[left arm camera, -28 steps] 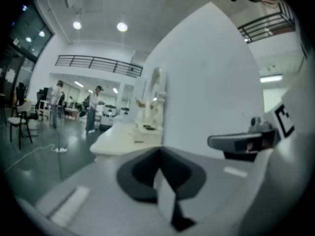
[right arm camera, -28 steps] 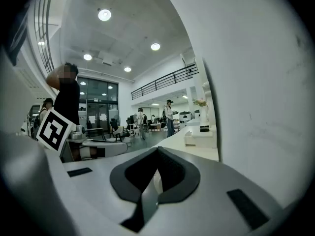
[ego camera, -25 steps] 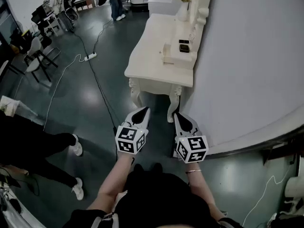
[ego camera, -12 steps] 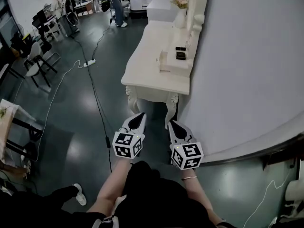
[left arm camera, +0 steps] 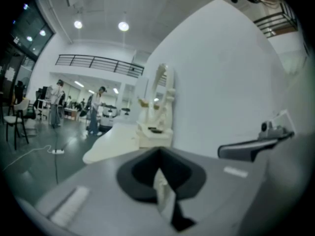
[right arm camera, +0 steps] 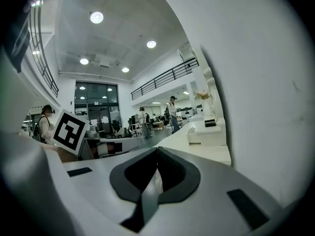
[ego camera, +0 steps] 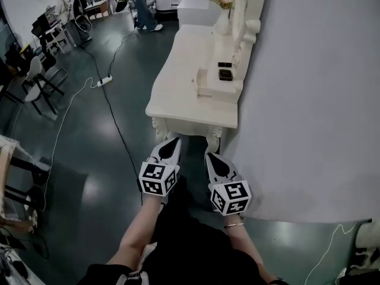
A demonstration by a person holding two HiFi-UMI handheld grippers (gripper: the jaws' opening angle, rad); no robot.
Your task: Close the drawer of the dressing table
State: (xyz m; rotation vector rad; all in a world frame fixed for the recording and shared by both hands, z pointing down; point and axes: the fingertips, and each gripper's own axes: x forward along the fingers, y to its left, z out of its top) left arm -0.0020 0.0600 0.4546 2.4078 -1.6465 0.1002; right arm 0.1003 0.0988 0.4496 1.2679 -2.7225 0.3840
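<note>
Drawer (ego camera: 202, 83) juts open from a small box atop the dressing table (ego camera: 178, 91), which stands against the white wall (ego camera: 309, 100). The left gripper (ego camera: 173, 142) and right gripper (ego camera: 209, 157), both clenched and empty, hover at the table's near end. A floor cable (ego camera: 123, 132) runs alongside.

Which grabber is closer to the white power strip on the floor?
Left. The left gripper sits toward the power strip; the right gripper is farther off, by the wall.
</note>
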